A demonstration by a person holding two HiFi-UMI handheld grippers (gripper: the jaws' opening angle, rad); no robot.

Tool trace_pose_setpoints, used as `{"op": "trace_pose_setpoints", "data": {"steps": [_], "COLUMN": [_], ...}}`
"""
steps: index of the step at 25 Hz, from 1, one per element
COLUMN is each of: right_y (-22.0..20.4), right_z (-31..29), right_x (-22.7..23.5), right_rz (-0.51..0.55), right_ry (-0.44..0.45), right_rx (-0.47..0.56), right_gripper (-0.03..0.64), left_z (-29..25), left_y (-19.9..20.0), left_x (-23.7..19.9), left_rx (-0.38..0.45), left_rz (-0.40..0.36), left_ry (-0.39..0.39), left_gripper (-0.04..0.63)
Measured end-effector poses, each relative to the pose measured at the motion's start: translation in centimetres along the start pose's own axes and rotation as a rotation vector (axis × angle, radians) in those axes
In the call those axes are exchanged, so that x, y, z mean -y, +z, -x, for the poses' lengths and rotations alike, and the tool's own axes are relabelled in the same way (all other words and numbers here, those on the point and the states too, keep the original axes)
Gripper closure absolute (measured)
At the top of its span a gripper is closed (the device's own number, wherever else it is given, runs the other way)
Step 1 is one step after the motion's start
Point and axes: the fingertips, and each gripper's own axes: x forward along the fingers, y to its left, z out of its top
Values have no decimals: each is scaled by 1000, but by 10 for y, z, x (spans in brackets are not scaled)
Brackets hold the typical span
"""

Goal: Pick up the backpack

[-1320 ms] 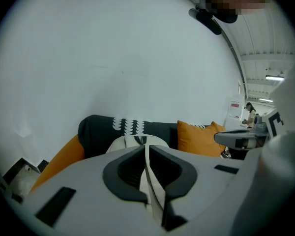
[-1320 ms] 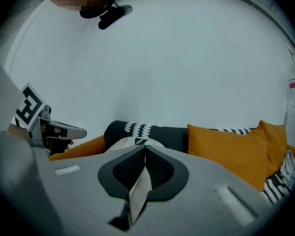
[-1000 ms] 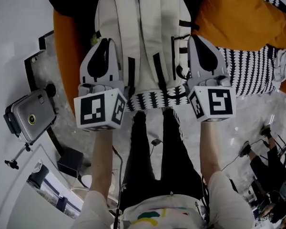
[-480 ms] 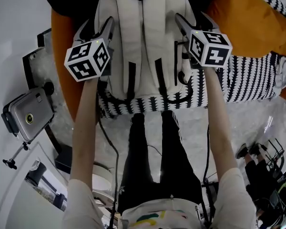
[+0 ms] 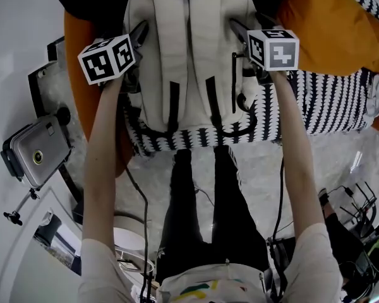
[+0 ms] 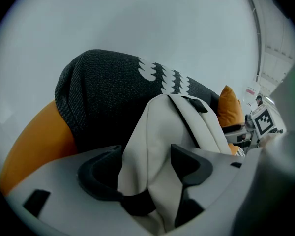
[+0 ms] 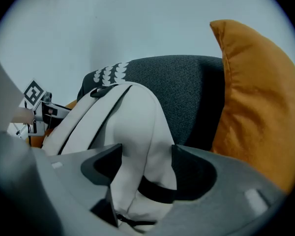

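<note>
the backpack (image 5: 189, 62) lies flat on a dark seat (image 6: 98, 92), with its top end away from the person. the strap side looks to be up. its low end rests on a black and white blanket (image 5: 328, 106). an orange cushion (image 7: 255, 97) sits near its right side, and there is more orange on the left.

the left gripper (image 6: 146, 154) is at the bag's left edge. the right gripper (image 7: 147, 154) is at its right edge. both point down at a slant. the jaws of both have just been opening and now stand wide apart. a soft fold of the bag's side sits between each pair of jaws. the jaws do not squeeze it yet, so nothing is held.

i think this is the step just before the grab. the hands are in place, one on each side, and the bag has not been lifted.

next, both grippers should close on the folds and pinch hard, because the cloth is soft and could slip out. pushing in a bit deeper first may help. then both hands should go up together, at the same speed, so the bag does not tip or slide off one side.
</note>
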Motion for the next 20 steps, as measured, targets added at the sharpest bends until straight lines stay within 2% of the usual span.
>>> {"op": "trace_pose_setpoints", "data": {"steps": [7, 9, 11, 13, 16, 20], "right_y": [-10, -14, -17, -20, -23, -27], "right_z": [-13, -16, -20, -25, -26, -21], "right_x": [3, 3, 0, -1, -1, 0], "right_rz": [10, -3, -18, -25, -42, -34], "right_ry": [-17, -4, 11, 5, -8, -31], "right_rx": [-45, -65, -88, -98, -81, -65], "right_gripper": [317, 354, 414, 449, 509, 555], "left_z": [-15, -18, -20, -22, -20, -15], "left_y": [-10, -11, -11, -12, -9, -11], "left_x": [-1, 4, 8, 12, 16, 19], "left_rx": [-79, -97, -107, -105, -70, -35], "left_rz": [-15, -3, 3, -22, -89, -108], "left_ry": [-22, -42, -72, -89, -67, -35], "left_gripper": [293, 295, 321, 386, 448, 477]}}
